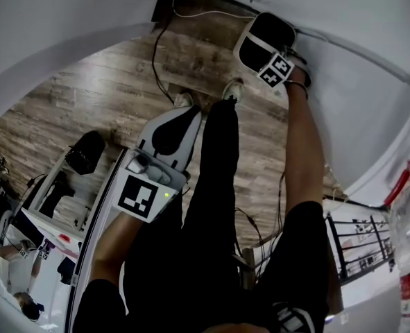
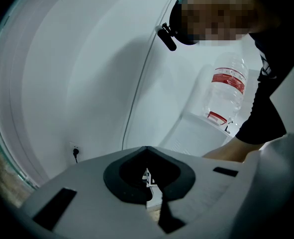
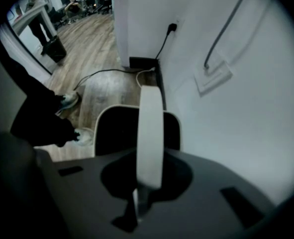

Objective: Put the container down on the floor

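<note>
- My right claw [image 1: 260, 26] is clenched on nothing; its own view shows the jaws pressed flat together, close beside the white wall [image 3: 236, 108].
- My left claw [image 1: 184, 120] also looks clenched and empty, the jaws lying as one flat paddle above the wooden floor [image 1: 114, 89].
- The only container I see is the clear bottle [image 1: 407, 220] with the red label. It stands upright on a white ledge [image 2: 196, 133] off to my right, well apart from both claws and not on the floor.
- I judge the job barely begun, so the reach comes first. I should turn right, spread both claws, press one on each side of the bottle, and keep it upright.
- I should lower it onto bare boards clear of my shoes [image 1: 232, 89] and the cable [image 3: 107, 73], and let go only once the base sits flat.
- Only the right gripper view shows the wall socket [image 3: 172, 28]. Only the left gripper view shows the whole bottle; the head view cuts it at the edge.
</note>
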`<state>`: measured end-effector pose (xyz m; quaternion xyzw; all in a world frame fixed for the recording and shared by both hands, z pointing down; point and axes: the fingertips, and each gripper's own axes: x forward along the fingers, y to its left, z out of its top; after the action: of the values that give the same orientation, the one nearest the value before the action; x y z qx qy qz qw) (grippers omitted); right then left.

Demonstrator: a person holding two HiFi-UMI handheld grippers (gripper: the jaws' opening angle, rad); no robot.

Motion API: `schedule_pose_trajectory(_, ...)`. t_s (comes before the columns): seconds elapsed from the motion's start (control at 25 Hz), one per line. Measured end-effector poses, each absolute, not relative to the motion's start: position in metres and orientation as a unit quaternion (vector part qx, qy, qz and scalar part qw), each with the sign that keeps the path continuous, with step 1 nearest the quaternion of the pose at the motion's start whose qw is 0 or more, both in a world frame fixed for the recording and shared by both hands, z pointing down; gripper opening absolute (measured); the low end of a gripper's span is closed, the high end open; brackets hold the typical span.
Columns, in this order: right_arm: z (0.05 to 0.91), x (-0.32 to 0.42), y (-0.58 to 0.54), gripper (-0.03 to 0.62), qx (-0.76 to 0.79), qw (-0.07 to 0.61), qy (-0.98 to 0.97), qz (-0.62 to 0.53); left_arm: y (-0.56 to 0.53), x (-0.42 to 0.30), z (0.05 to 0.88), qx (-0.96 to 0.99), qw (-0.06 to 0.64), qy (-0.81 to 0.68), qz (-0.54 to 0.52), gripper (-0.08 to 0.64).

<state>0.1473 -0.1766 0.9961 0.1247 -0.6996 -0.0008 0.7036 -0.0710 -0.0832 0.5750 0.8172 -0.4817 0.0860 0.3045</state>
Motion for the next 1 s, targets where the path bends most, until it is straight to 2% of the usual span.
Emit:
schedule_pose_trajectory(0.56,1.013,0.153,-0.157,0.034,0.087,0.724,-0.683,-0.04,-0.076,-0.074,0.579,0.818,0.308,-0.478,0.089,0.031)
schedule_pose_trajectory(1.0,1.022,0.159,-0.135,0.034,0.073,0.748,-0.659,0.011,-0.075,-0.085,0.579,0.814,0.308,-0.485,0.088,0.031)
